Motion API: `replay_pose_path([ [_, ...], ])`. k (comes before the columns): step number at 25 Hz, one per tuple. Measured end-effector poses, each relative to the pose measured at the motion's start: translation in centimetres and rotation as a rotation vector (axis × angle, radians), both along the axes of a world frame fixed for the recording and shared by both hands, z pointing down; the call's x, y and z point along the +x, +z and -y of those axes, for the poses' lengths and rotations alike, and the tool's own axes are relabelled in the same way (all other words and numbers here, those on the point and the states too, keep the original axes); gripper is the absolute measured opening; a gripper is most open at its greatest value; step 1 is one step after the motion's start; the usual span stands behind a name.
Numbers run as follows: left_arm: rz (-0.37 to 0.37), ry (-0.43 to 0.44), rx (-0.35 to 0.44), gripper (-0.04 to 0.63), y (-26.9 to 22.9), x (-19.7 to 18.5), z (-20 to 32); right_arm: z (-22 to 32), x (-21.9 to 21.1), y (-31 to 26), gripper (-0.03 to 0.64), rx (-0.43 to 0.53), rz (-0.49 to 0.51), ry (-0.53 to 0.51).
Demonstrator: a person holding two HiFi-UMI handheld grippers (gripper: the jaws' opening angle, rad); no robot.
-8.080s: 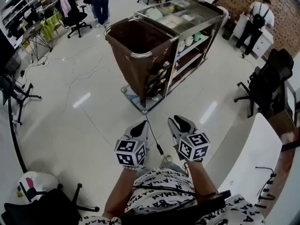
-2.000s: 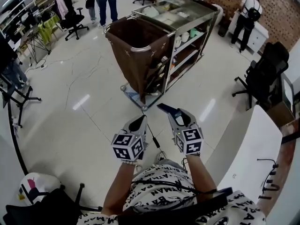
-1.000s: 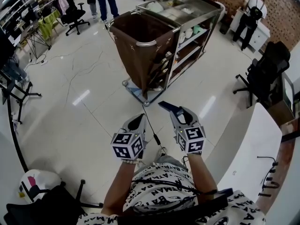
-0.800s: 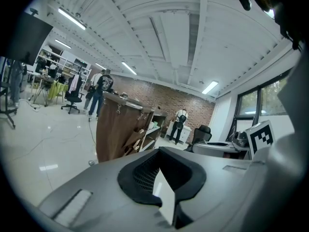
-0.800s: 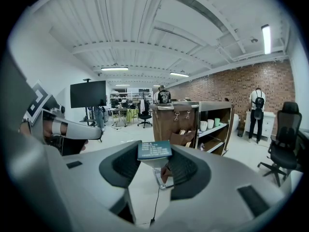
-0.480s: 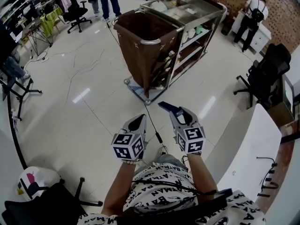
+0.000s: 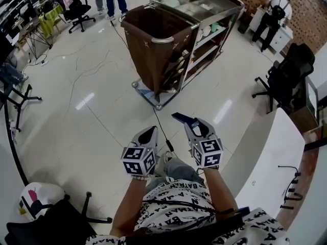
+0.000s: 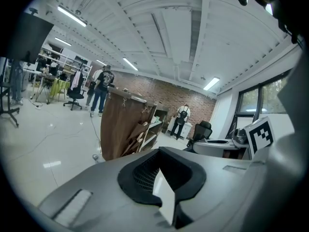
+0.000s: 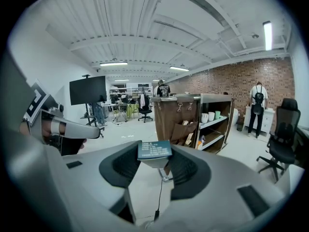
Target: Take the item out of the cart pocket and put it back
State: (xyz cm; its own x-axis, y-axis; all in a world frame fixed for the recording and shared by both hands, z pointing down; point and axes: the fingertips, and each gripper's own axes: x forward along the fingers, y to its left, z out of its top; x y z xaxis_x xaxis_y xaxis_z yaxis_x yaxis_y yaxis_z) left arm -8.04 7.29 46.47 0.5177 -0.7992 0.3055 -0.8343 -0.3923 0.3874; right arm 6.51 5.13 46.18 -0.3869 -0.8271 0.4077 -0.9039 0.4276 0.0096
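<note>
Head view, looking steeply down: a person's forearms reach to 12 o'clock over a glossy pale tiled floor [image 7: 92, 116], one tong in each hand. The left gripper [image 7: 148, 135] at 7 o'clock of centre is clenched on nothing. The right gripper [image 7: 193, 128] just beside it grasps a small dark-blue cardboard box [image 7: 182, 119], which juts out toward 11 o'clock. Well apart at 12 o'clock stands a steel service cart [image 7: 214, 19] with a brown fabric bag [image 7: 153, 50] hung on its near end. A thin black cable [image 7: 159, 126] runs across the floor from the cart toward the person. A black office chair [image 7: 286, 80] sits at 3 o'clock and a white table [image 7: 265, 162] at 4 o'clock. Left gripper view: the dark pads meet with no gap and nothing between them; the bag rises at 10 o'clock. Right gripper view: the jaws stand apart and pinch the box flat between their tips – its printed face up – with the cart beyond at 1 o'clock and the brown side pockets [image 9: 186, 129] on the bag, so the box is out of the pocket, in the air.
</note>
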Motion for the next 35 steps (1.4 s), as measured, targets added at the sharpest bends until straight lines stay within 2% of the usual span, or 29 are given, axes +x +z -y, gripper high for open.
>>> replay_pose_path([
  [3, 0.015, 0.016, -0.002, 0.000, 0.2, 0.2, 1.2, 2.0, 0.6, 0.3, 0.190, 0.002, 0.005, 0.022],
  [8, 0.066, 0.055, 0.003, 0.000, 0.9, 1.0, 5.6, 8.6, 1.0, 1.6, 0.190, 0.010, 0.021, 0.053],
  [13, 0.103, 0.087, -0.014, 0.000, 2.4, 1.4, 11.4, 16.5, 1.1, 3.8, 0.190, -0.010, 0.034, 0.085],
  [20, 0.112, 0.132, -0.057, 0.000, 5.5, 2.7, 21.0, 27.5, 1.6, 8.0, 0.190, -0.053, 0.056, 0.115],
  [27, 0.139, 0.149, -0.126, 0.000, 9.0, 4.2, 27.1, 34.2, 0.9, 12.2, 0.190, -0.094, 0.025, 0.054],
  [35, 0.132, 0.146, -0.197, 0.000, 12.0, 4.7, 30.1, 37.3, -1.1, 14.7, 0.190, -0.107, 0.011, -0.027],
])
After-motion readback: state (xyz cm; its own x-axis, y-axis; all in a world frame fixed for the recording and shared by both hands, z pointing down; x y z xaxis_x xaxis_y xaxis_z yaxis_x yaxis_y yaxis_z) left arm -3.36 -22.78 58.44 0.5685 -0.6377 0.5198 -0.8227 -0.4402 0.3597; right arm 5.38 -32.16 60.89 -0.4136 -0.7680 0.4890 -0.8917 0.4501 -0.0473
